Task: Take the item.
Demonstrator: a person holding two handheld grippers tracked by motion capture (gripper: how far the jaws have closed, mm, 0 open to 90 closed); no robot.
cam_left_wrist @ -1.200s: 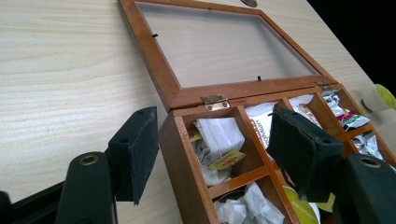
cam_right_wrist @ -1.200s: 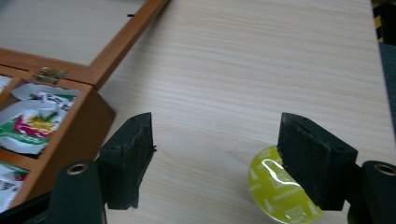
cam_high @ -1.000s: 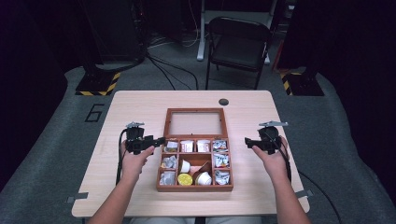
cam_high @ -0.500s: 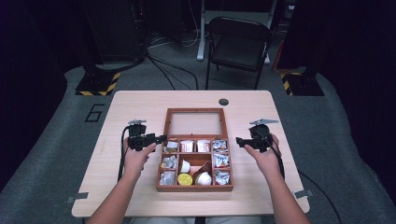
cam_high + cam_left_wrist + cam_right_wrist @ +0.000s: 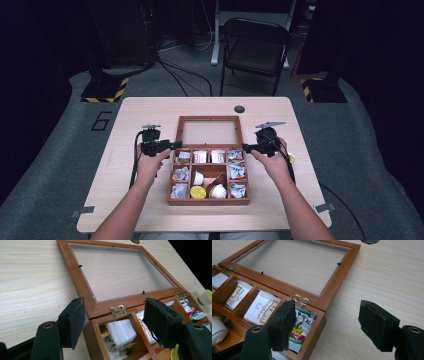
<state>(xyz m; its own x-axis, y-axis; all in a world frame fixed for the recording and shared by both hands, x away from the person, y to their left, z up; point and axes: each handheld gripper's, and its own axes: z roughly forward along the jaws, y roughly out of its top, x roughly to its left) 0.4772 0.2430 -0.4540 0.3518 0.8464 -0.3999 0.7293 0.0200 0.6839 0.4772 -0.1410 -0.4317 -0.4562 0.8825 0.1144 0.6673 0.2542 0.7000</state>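
Wooden box (image 5: 208,172) sits mid-table (image 5: 150,110), glass lid (image 5: 209,131) flat open behind. Your left gripper (image 5: 176,145) at box's back left corner, right gripper (image 5: 246,148) at back right corner; both jaws spread, grasping nothing.

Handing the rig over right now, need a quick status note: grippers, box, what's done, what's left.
Left gripper: open, empty, jaws straddling the back left corner of the wooden box.
Right gripper: open, empty, jaws straddling the back right corner.
The box sits mid-table with its glass lid folded flat on the table behind it. The compartments hold tea bags, sachets and small cups.
Done: lid open. Left: probably closing the lid or working on the contents; nothing is gripped yet.
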